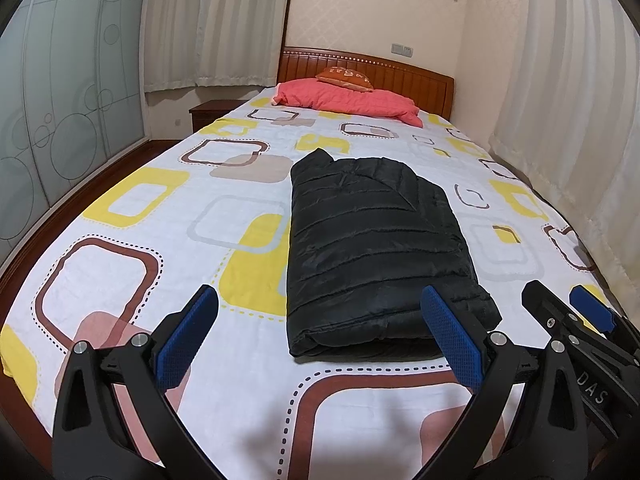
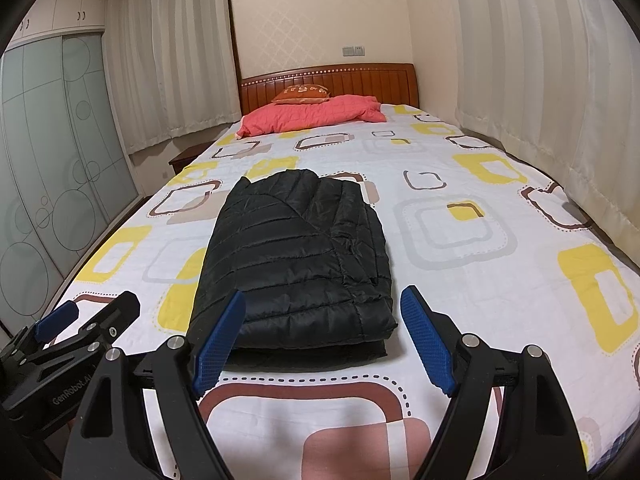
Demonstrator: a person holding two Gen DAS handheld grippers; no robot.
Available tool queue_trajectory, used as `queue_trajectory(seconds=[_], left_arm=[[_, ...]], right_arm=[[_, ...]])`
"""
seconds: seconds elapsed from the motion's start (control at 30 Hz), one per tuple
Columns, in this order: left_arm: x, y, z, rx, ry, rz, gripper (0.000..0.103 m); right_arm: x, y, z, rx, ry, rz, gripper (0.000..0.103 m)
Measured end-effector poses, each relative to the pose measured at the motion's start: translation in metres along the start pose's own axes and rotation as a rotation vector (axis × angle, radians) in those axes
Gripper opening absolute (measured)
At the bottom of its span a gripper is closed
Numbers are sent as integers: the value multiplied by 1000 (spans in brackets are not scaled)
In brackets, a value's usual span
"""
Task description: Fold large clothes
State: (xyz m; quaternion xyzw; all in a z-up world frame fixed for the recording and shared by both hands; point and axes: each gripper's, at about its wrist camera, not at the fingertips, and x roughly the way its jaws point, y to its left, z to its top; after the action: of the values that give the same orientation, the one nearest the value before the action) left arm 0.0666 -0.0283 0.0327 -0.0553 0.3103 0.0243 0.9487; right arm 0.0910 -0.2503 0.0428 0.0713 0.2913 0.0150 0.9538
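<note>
A black quilted puffer jacket (image 1: 372,248) (image 2: 296,264) lies folded into a neat rectangle on the bed (image 1: 160,240) (image 2: 480,280), its near edge toward me. My left gripper (image 1: 320,320) hovers just short of that near edge, open wide, with nothing between its blue pads. My right gripper (image 2: 324,328) hangs beside it, also open and empty, its left pad in front of the jacket's near edge. Each gripper shows in the other's view: the right gripper (image 1: 560,304) at the right border, the left gripper (image 2: 92,316) at the left border.
The patterned sheet spreads wide on both sides of the jacket. A pink quilt (image 1: 348,102) (image 2: 312,118) and an orange cushion (image 2: 302,94) lie by the wooden headboard (image 1: 400,72). Curtains (image 2: 540,100) hang along the right side; frosted wardrobe doors (image 1: 60,100) stand left.
</note>
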Motion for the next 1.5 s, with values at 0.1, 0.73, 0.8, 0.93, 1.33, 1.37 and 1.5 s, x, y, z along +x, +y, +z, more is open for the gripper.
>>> queue_trajectory(seconds=[0.1,0.73,0.8,0.93,1.33,1.37,1.5], left_arm=[[0,1,0,0,0,0,101],[3,1,-1,3,1,2,101],[4,-1,-2,6,2,3,101],[4,0,-2,6,0,9,101],[-5,-4,2,39,-49,11,101],[-6,-3,3,39,-53,5,101],[-6,-1,4,23,-53,-15,101]], right_arm=[[0,0,0,0,1,0,79],[0,0,0,-1,-2,-3,79],[0,-1,-1,1,-1,-4,79],[1,-2,-2,5,-1,-7,79],[0,-9,-1,10,-2,-12,79],[0,-9,-1,11,-2,-13,79],[-1,-11,-1,14,-2,-15,79]])
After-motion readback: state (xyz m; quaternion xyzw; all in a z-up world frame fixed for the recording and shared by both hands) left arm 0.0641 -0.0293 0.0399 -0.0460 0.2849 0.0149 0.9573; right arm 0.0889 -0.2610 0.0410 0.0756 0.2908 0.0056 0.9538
